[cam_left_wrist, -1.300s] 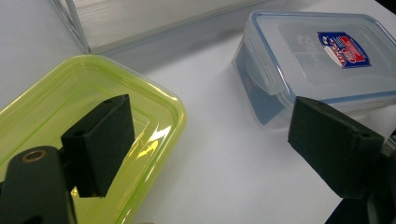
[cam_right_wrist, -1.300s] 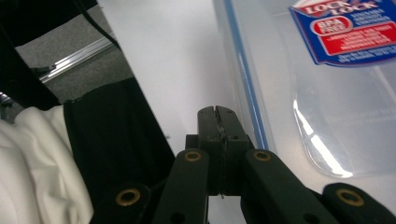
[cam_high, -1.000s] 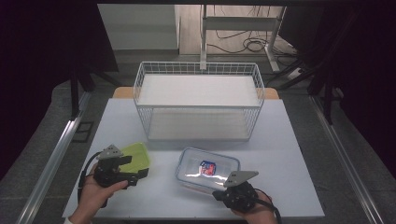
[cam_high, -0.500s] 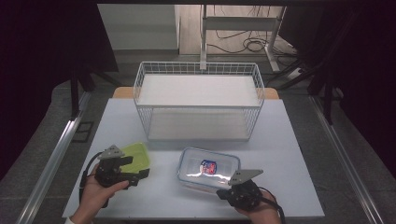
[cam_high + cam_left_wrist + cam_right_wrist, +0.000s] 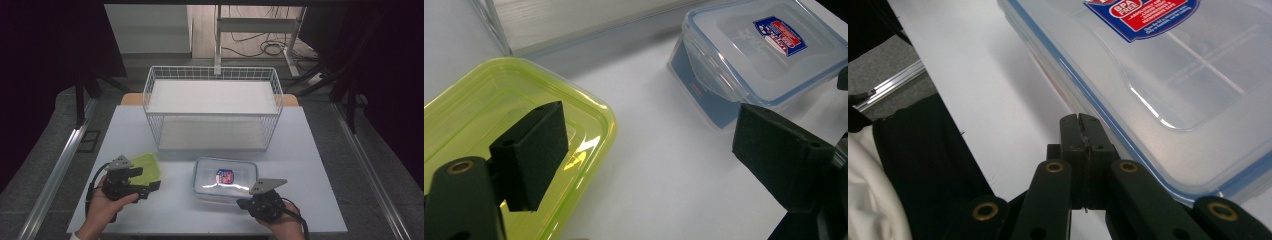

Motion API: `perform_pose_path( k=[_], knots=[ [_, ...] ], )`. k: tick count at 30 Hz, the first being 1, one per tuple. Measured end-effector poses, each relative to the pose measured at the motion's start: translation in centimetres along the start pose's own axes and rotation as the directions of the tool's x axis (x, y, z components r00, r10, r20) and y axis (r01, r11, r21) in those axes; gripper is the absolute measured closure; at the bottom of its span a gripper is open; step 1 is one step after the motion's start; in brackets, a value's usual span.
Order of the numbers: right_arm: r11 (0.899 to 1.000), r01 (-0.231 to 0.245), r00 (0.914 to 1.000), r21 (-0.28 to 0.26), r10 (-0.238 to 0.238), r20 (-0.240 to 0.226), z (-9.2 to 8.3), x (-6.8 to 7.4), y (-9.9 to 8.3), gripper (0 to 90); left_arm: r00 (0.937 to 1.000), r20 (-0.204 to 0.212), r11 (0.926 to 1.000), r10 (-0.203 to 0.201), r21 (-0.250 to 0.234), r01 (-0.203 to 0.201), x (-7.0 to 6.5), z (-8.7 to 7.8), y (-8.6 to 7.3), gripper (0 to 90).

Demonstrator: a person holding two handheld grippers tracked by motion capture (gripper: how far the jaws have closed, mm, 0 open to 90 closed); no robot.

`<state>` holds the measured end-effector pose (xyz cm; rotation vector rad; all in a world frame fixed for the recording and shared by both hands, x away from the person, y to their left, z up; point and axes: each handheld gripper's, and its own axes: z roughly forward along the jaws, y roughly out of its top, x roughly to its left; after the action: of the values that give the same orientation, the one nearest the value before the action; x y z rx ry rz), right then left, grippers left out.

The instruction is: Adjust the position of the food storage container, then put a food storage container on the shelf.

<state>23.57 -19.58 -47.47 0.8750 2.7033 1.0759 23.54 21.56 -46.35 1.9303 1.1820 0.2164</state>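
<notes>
step: unlatch clear box, lower centre | right gripper clenched, empty, at its near rim | left gripper released over green lid (lower left) | advice: press tip under flap, lift gently

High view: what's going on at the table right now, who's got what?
A person holds a gripper in each hand at a white table. The left gripper is open, one jaw over the green container, not clamped. The right gripper is shut, with nothing between its jaws, its tip at the near edge of the clear lidded box. Both containers lie on the table in front of the wire basket, which looks empty.
</notes>
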Motion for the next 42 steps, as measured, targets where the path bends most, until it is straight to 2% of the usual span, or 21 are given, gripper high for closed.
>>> perform_pose_path(
  k=[13, 16, 23, 27, 32, 34, 35, 36, 37, 39, 41, 42],
  knots=[
    [1.000, -0.014, 0.9998, -0.016, 0.014, 0.016, -0.3, -0.7, -0.2, 89.4, 0.9999, 0.000, 0.9998, 0.011, 0.016, -0.011, -0.3, 0.6, -0.1, 14.7],
    [0.998, -0.030, 0.9995, -0.060, 0.030, 0.000, -1.1, -0.9, -0.1, 89.4, 0.9999, -0.003, 0.9999, 0.010, 0.008, -0.010, -0.5, 0.6, 0.0, 14.7],
    [0.991, -0.053, 0.9959, -0.120, 0.062, 0.066, -3.1, -2.3, 0.2, 89.4, 1.0000, -0.004, 0.9999, 0.006, -0.015, -0.006, -0.8, 0.8, 0.6, 14.7],
    [0.988, -0.069, 0.9929, -0.138, 0.081, 0.087, -3.5, -3.2, 0.1, 89.4, 1.0000, 0.007, 0.9995, -0.007, -0.031, 0.007, -1.0, 1.0, 1.1, 14.7],
    [0.982, -0.093, 0.9887, -0.166, 0.110, 0.101, -3.8, -4.0, 0.4, 88.1, 0.9998, 0.019, 0.9994, 0.004, -0.035, -0.004, -1.8, 1.3, 1.5, 14.3],
    [0.978, -0.109, 0.9867, -0.178, 0.128, 0.100, -3.8, -4.4, 0.3, 82.8, 0.9998, 0.019, 0.9994, -0.002, -0.034, 0.003, -2.0, 1.3, 1.5, 14.1],
    [0.975, -0.119, 0.9854, -0.187, 0.139, 0.098, -3.8, -4.6, 0.2, 76.4, 0.9998, 0.018, 0.9994, -0.007, -0.033, 0.008, -2.1, 1.3, 1.4, 13.9],
    [0.975, -0.119, 0.9854, -0.187, 0.139, 0.098, -3.8, -4.6, 0.2, 76.4, 0.9998, 0.018, 0.9994, -0.007, -0.033, 0.008, -2.1, 1.3, 1.4, 13.7],
    [0.964, -0.157, 0.9793, -0.214, 0.180, 0.092, -3.8, -4.9, 0.0, 58.5, 0.9994, 0.023, 0.9992, -0.025, -0.031, 0.025, -2.2, 1.4, 1.5, 13.2],
    [0.957, -0.180, 0.9754, -0.229, 0.204, 0.085, -3.9, -5.1, -0.1, 49.7, 0.9986, 0.036, 0.9988, -0.039, -0.029, 0.040, -2.6, 1.6, 1.6, 12.5],
    [0.945, -0.214, 0.9679, -0.247, 0.239, 0.078, -4.0, -5.3, -0.2, 40.6, 0.9977, 0.047, 0.9984, -0.048, -0.028, 0.049, -3.0, 1.7, 1.9, 11.6],
    [0.942, -0.221, 0.9659, -0.252, 0.247, 0.077, -4.1, -5.4, -0.2, 38.5, 0.9974, 0.052, 0.9983, -0.051, -0.027, 0.052, -3.2, 1.8, 2.0, 11.4]
  ],
)
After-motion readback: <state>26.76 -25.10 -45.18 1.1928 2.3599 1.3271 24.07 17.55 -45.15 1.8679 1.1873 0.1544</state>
